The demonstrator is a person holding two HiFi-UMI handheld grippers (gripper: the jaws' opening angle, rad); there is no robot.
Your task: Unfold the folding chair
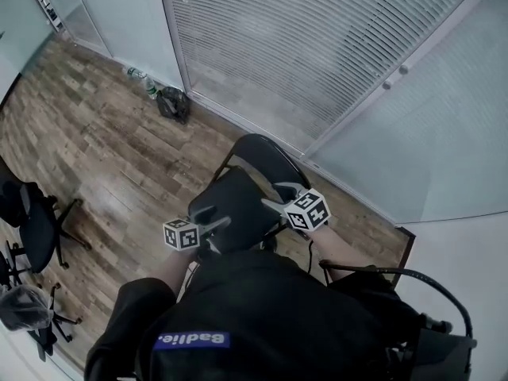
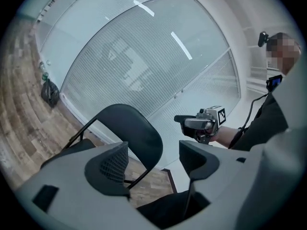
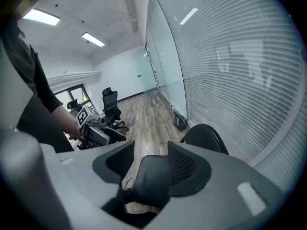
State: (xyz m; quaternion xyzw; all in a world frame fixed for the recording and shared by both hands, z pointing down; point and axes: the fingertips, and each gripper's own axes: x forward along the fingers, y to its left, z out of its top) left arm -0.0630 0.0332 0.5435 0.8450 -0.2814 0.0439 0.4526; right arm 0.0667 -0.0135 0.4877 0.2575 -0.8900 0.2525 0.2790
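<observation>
Inspecting, found black metal-framed folding chair [image 1: 238,201] standing opened on wooden floor [image 1: 103,149]. Found left gripper [image 1: 213,227] and right gripper [image 1: 279,197] above it, jaws spread, empty. Judged unfolding finished; next, withdrawing clear.

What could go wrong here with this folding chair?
The left tongs and right tongs stand open, off the folding chair; if its seat isn't fully down, it might swing back up. Its backrest stands close to the glass wall, so a hard push could knock it there.
</observation>
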